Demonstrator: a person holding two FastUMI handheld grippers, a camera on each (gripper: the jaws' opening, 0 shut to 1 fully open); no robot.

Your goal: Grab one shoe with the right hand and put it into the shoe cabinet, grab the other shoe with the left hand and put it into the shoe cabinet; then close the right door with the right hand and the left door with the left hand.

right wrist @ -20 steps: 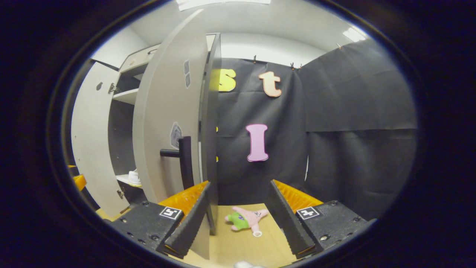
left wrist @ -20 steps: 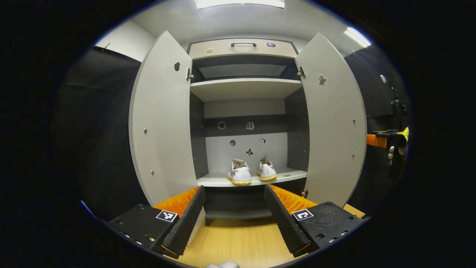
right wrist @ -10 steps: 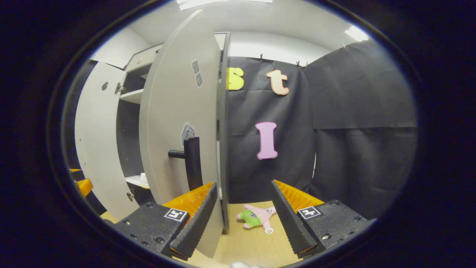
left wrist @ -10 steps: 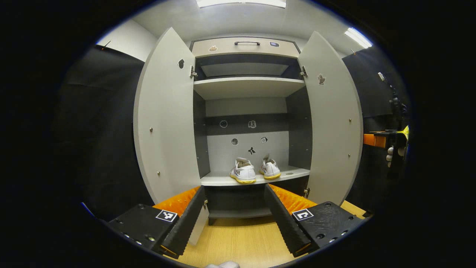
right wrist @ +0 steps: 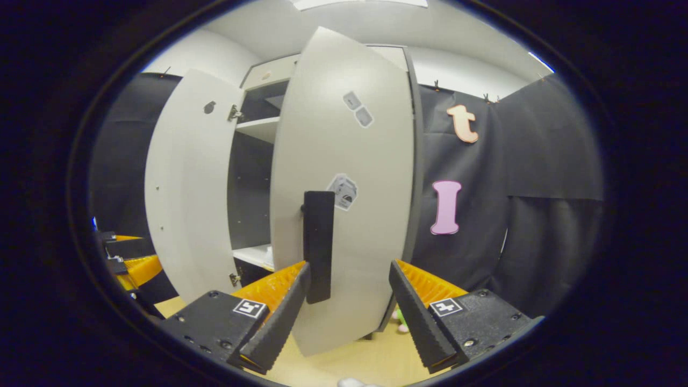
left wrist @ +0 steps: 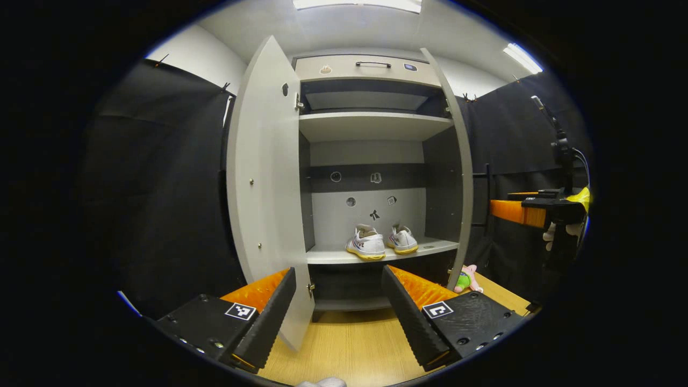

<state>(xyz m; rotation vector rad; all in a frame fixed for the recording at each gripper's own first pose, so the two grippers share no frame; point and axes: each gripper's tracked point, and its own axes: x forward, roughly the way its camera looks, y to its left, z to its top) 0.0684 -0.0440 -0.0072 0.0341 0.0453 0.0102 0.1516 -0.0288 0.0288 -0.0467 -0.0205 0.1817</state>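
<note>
Two white shoes with yellow soles, one (left wrist: 366, 243) beside the other (left wrist: 403, 240), stand on the lower shelf (left wrist: 333, 257) of the grey shoe cabinet. The left door (left wrist: 266, 188) stands wide open. The right door (right wrist: 349, 177) is partly swung in and shows edge-on in the left gripper view. My right gripper (right wrist: 346, 317) is open, right in front of the door's outer face, with the black handle (right wrist: 318, 244) between its fingers near the left one. My left gripper (left wrist: 338, 317) is open and holds nothing, low in front of the cabinet.
A pink and green plush toy (left wrist: 465, 279) lies on the wooden floor (left wrist: 344, 349) by the cabinet's right foot. A drawer with a handle (left wrist: 372, 64) tops the cabinet. The right gripper (left wrist: 532, 212) and a gloved hand appear at the far right.
The right door has swung from wide open toward shut, and the right gripper has come round onto its outer face at the handle. The left gripper has stayed open.
</note>
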